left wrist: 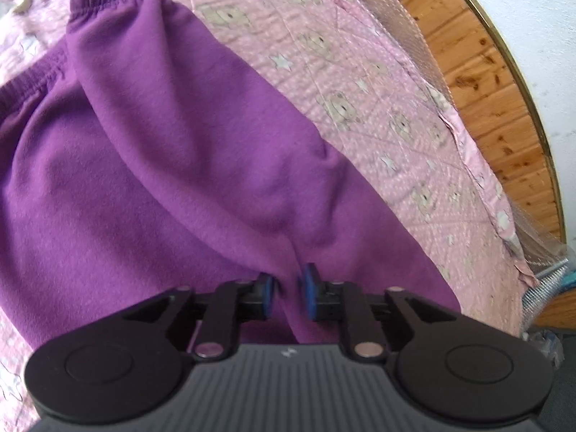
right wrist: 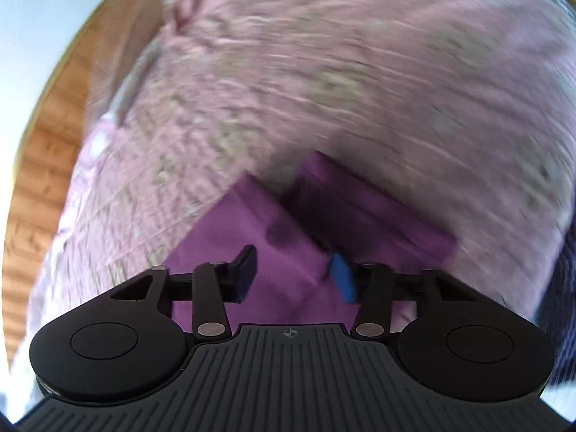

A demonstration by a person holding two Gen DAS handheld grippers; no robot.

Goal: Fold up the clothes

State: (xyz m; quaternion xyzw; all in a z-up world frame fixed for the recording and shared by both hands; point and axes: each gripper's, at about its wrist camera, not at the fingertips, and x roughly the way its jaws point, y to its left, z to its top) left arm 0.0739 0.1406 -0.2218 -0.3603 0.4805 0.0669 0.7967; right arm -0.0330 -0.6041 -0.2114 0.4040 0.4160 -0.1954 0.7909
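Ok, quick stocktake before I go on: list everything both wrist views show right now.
purple trousers: one, purple fleece with an elastic waistband and cuff, spread on the bedspread; leg ends show in the right wrist view.
bedspread: one, pink with bears and stars, under the trousers.
wooden panelling: brown, beyond the bedspread's edge.
wall: white, behind the panelling.
left gripper: one, black with blue pads, jaws narrowly apart with a pinch of trousers between them.
right gripper: one, black with blue pads, jaws apart over a trouser leg; blur hides whether the pads press it.
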